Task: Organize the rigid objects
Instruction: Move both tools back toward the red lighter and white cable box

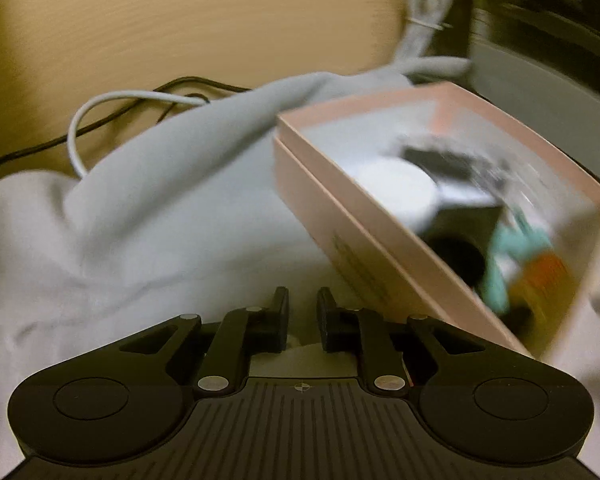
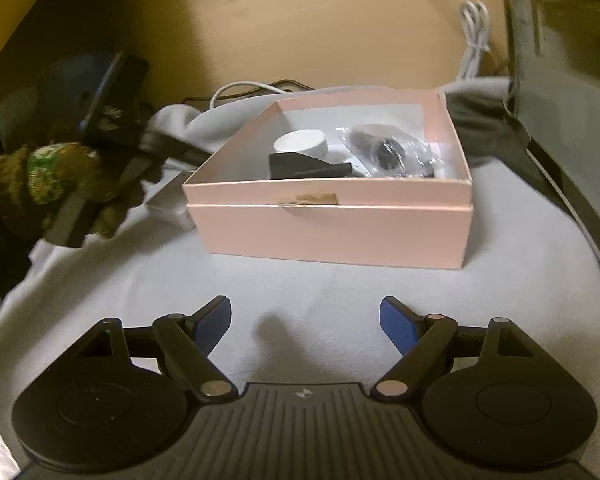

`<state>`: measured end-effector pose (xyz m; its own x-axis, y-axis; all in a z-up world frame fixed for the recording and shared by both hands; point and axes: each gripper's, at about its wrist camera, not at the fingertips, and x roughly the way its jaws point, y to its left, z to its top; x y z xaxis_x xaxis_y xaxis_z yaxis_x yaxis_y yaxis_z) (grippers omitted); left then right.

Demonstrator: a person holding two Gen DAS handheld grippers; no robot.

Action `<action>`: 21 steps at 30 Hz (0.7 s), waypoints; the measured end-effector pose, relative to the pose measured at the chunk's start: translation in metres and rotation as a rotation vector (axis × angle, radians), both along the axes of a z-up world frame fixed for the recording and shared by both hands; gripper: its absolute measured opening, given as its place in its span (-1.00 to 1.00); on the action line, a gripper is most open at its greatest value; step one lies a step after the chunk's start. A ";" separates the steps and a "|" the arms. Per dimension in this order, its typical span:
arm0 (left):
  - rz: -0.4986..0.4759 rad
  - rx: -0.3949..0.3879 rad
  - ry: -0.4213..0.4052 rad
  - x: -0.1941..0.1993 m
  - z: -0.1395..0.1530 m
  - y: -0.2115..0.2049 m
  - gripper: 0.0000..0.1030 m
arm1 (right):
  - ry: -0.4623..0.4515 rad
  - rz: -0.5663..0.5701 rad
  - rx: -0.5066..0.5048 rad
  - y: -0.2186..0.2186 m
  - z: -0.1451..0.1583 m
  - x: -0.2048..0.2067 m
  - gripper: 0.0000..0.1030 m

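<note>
The left wrist view is badly smeared, so the stuff inside the pink box [image 1: 384, 240] is mostly blobs there: something teal [image 1: 512, 252], something orange [image 1: 544, 276], a white round shape. The right wrist view is sharper. The pink box [image 2: 332, 224] is matte cardboard, square, open-topped, with a strip of torn brown tape [image 2: 310, 199] on its front wall, sitting on the rumpled grey cloth [image 2: 300, 292]. Inside sit a white round puck [image 2: 300, 143], a black wedge-shaped block [image 2: 296, 165] and a crinkly clear bag [image 2: 392, 152] holding something dark I can't identify.

The left hand-held gripper [image 1: 303, 312] has its black fingers almost together, nothing visible between them, just beside the box. The right hand-held gripper [image 2: 305, 316] has its blue pads spread wide, hovering over bare cloth in front of the box.

White cable [image 2: 474, 32] lies on the wooden worktop [image 2: 320, 28].
</note>
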<state>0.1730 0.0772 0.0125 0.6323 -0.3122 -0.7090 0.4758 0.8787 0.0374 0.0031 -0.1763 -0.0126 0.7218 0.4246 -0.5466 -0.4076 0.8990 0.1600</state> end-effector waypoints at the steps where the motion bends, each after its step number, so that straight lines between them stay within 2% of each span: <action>1: -0.003 -0.012 0.004 -0.010 -0.001 0.004 -0.71 | -0.003 0.016 -0.011 0.006 0.001 -0.002 0.60; 5: -0.032 -0.082 0.016 -0.058 -0.004 0.018 -0.70 | 0.080 0.121 0.043 0.031 0.005 0.000 0.52; 7: -0.034 -0.119 0.019 -0.078 -0.004 0.024 -0.68 | 0.117 0.140 0.043 0.050 0.007 0.008 0.40; 9: 0.007 -0.158 0.006 -0.096 -0.001 0.032 -0.66 | 0.156 0.139 0.041 0.070 0.008 0.021 0.21; 12: 0.107 -0.223 -0.063 -0.121 0.011 0.049 -0.65 | 0.158 0.091 0.028 0.093 0.011 0.040 0.21; 15: 0.222 -0.261 -0.189 -0.146 0.027 0.069 -0.64 | 0.134 0.002 -0.006 0.116 0.011 0.051 0.21; 17: 0.253 -0.268 -0.248 -0.156 0.032 0.081 -0.64 | 0.118 -0.049 -0.028 0.128 0.009 0.050 0.21; 19: 0.292 -0.263 -0.254 -0.156 0.033 0.094 -0.64 | 0.093 -0.085 -0.064 0.137 0.009 0.046 -0.03; 20: 0.323 -0.262 -0.238 -0.153 0.031 0.102 -0.64 | 0.075 -0.073 -0.081 0.141 0.008 0.044 -0.48; 21: 0.364 -0.266 -0.221 -0.149 0.027 0.110 -0.64 | 0.058 -0.050 -0.102 0.143 0.007 0.042 -0.54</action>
<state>0.0238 0.1869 0.0396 0.8598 -0.1947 -0.4721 0.1421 0.9792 -0.1450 0.0449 -0.0337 -0.0060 0.7066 0.3290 -0.6265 -0.3543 0.9309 0.0892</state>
